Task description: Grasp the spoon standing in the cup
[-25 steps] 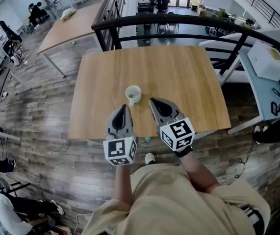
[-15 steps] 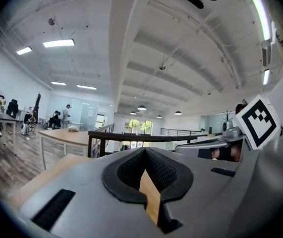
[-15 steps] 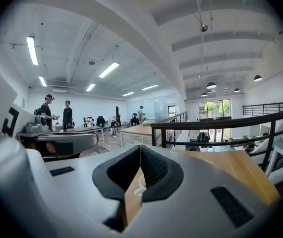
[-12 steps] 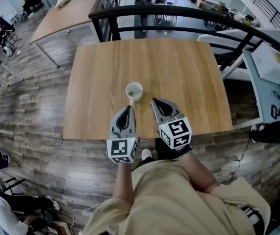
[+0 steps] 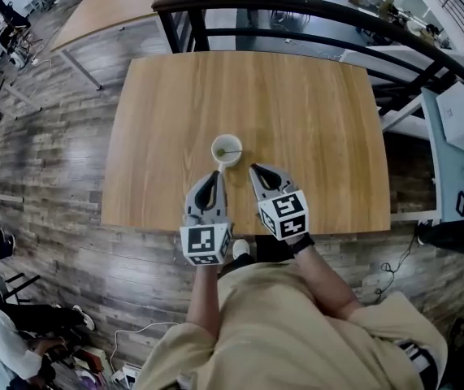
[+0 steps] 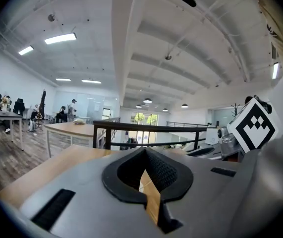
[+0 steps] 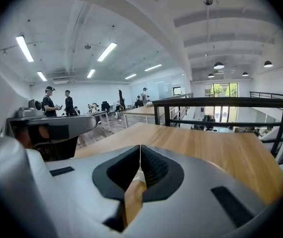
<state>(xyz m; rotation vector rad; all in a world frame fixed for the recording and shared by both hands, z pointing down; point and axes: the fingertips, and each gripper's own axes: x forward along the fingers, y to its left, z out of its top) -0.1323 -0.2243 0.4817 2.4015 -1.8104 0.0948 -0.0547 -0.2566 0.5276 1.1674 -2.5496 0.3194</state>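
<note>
Head view: the cup (image 5: 227, 149) stands on the desk (image 5: 313, 112), with what seems to be the spoon (image 5: 231, 152) inside it, just beyond both grippers. The left gripper (image 5: 213, 175) and right gripper (image 5: 253, 169) have their jaws together, holding nothing.

Head view steeply down on table (image 5: 297, 120), gripper views low along it, railing (image 7: 220, 102) shared.
</note>
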